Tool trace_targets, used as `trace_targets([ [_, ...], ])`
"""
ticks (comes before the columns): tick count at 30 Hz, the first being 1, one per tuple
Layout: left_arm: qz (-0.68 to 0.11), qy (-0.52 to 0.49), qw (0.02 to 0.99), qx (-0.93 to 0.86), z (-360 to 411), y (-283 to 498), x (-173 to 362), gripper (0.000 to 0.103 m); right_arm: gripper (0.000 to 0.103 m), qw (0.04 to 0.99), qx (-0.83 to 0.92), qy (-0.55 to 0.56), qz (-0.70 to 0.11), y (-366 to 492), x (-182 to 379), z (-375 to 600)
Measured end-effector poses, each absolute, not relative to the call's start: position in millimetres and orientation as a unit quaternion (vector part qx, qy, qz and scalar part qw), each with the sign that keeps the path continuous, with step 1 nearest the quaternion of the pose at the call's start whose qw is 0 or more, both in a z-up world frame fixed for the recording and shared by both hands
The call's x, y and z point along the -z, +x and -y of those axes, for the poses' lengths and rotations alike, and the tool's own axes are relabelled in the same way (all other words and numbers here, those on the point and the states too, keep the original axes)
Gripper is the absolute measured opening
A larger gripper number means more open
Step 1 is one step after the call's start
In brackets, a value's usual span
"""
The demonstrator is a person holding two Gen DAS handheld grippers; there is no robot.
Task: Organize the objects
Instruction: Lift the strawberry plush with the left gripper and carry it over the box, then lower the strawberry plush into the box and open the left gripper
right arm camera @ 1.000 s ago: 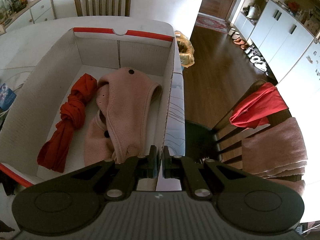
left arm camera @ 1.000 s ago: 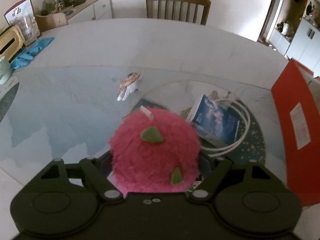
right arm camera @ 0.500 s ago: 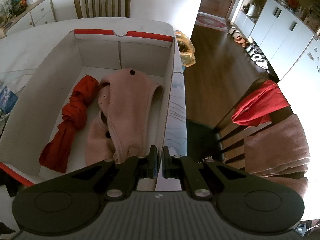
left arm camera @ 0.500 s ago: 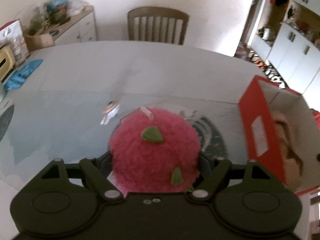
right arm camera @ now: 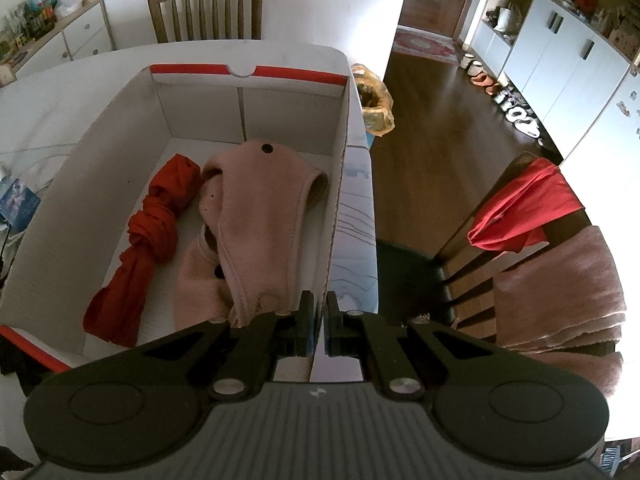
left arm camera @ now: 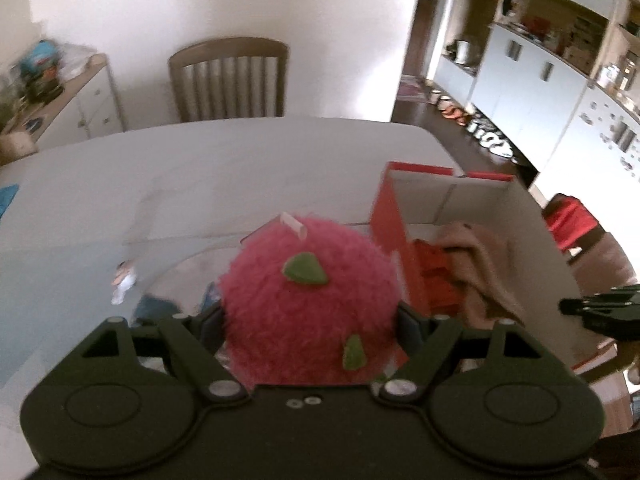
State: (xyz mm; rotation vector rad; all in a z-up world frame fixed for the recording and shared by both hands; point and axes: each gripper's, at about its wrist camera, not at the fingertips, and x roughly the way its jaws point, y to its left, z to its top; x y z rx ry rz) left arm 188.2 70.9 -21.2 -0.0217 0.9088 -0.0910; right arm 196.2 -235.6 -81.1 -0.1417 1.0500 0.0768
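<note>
A wooden chair stands at the counter's far edge, straight ahead of the tongs. Left of it, a white sideboard carries clutter. To the right of the tongs, another chair holds a red cloth and a pink towel. White cabinets line the far right wall.

Left claw: matte black plastic body, two round raised discs at 7 and 5 o'clock, angled link arms ending in silver pivot screws, two small screws at body centre. View blurred, finer marks unclear.

Right claw: same black build, ribbed grey top plate with small pale logo, silver pivot screws, flat black fingers.
</note>
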Motion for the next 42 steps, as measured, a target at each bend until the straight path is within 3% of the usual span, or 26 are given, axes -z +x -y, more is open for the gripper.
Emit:
trace_targets([
  [13,-0.424,0.031,0.896,0.124,11,212,13,0.081,0.004,0.864,-0.043,-0.062,-0.498,195,82,237],
  [24,-0.436,0.071,0.886,0.142,70,252,35,0.081,0.004,0.863,-0.052,-0.058,-0.499,195,82,241],
  [42,-0.469,0.113,0.868,0.117,92,312,94,0.081,0.005,0.861,-0.064,-0.067,-0.500,198,84,244],
])
